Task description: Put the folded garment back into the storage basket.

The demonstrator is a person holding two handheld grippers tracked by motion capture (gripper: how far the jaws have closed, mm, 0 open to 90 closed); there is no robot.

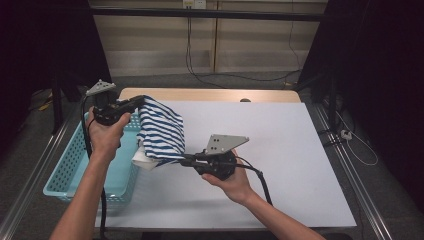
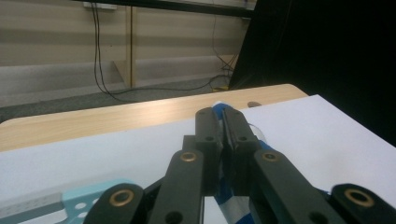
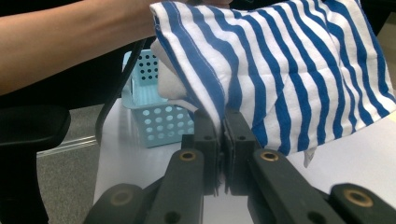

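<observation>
Striped cloth [image 1: 161, 131] pinched by both grippers: L gripper [image 1: 141, 101] clamps its upper edge, R gripper [image 1: 186, 160] its lower edge, so it hangs betw. them over worktop [image 1: 280, 150], beside blue basket [image 1: 70, 170]. We judge it light, soft, floppy; best gripped at hems/corners, w/ folds likely to slip.

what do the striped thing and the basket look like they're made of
Striped cloth: soft fabric, probably knit cotton, matte; it drapes and folds, and a stitched hem shows in the right gripper view. Basket: looks like light blue moulded plastic, its walls pierced with even round holes.
</observation>
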